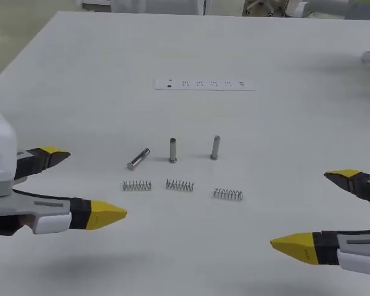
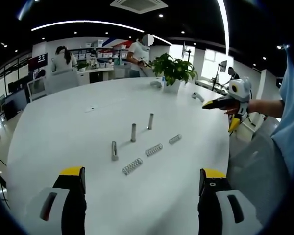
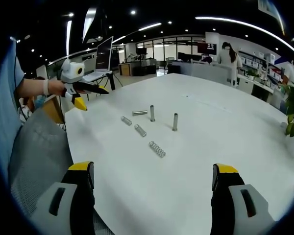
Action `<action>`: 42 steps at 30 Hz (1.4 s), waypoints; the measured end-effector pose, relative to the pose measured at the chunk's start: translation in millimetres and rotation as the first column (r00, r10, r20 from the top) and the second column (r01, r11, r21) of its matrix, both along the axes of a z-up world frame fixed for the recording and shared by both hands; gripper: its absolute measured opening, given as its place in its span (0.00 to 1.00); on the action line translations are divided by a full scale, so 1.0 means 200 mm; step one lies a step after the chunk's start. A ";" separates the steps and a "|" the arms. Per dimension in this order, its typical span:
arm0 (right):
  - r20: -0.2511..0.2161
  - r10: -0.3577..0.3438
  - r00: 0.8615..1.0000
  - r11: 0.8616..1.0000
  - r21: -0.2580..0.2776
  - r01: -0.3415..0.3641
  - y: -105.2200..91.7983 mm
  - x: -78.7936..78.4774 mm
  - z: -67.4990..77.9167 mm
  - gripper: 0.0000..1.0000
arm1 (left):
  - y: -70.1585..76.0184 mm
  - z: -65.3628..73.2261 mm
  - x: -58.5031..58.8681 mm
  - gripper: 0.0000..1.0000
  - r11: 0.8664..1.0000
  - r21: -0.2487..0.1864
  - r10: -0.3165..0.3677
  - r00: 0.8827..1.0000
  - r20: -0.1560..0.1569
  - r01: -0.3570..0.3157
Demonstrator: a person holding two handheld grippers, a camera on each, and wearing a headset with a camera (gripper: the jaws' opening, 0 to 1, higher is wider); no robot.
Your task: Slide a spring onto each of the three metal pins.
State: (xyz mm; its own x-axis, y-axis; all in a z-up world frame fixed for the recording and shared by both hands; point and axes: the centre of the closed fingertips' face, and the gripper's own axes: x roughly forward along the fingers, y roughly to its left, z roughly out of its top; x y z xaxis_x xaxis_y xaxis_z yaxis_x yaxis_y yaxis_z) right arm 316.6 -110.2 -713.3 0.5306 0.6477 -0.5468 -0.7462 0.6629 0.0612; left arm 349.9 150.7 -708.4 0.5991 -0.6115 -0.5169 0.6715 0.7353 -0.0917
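Three metal pins stand in a row mid-table: the left pin lies on its side, the middle pin and the right pin stand upright. In front of them lie three springs. My left gripper hovers open at the left, short of the springs. My right gripper hovers open at the right. The left gripper view has the pins and springs ahead of its open gripper. The right gripper view has the springs beyond its open gripper.
A white power strip lies flat behind the pins. A potted plant stands at the table's far end. People sit and stand at desks beyond the table. The white tabletop is wide.
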 end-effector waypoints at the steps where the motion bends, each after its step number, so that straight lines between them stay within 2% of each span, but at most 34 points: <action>1: -0.001 0.000 1.000 1.000 0.000 0.000 0.00 0.00 0.00 1.00 | 0.00 0.00 0.01 0.94 1.000 0.003 -0.001 1.000 -0.002 0.001; 12: -0.009 0.002 1.000 1.000 -0.010 -0.002 -0.01 0.01 -0.02 1.00 | -0.03 -0.02 0.08 0.91 0.999 0.032 -0.028 1.000 -0.012 0.029; 23: -0.018 0.006 1.000 1.000 -0.009 -0.007 0.00 0.02 -0.04 1.00 | -0.04 -0.04 0.17 0.88 0.999 0.032 -0.029 0.999 -0.046 0.030; 31: -0.019 0.016 1.000 1.000 -0.007 -0.016 0.01 0.03 -0.04 1.00 | -0.05 -0.06 0.23 0.83 0.996 0.078 -0.045 0.996 -0.076 0.051; 35: -0.022 0.013 1.000 1.000 0.000 -0.013 0.01 0.04 -0.04 1.00 | -0.06 -0.07 0.25 0.83 0.994 0.091 -0.057 0.994 -0.091 0.065; 38: -0.024 0.013 1.000 1.000 -0.002 -0.013 0.01 0.04 -0.05 1.00 | -0.07 -0.08 0.27 0.79 0.994 0.087 -0.055 0.993 -0.103 0.064; 41: -0.028 0.015 1.000 1.000 -0.004 -0.015 0.01 0.03 -0.05 1.00 | -0.08 -0.11 0.28 0.77 0.989 0.122 -0.073 0.989 -0.129 0.089; 42: -0.027 0.016 1.000 1.000 -0.010 -0.017 0.01 0.03 -0.06 1.00 | -0.08 -0.11 0.29 0.76 0.988 0.128 -0.072 0.989 -0.129 0.089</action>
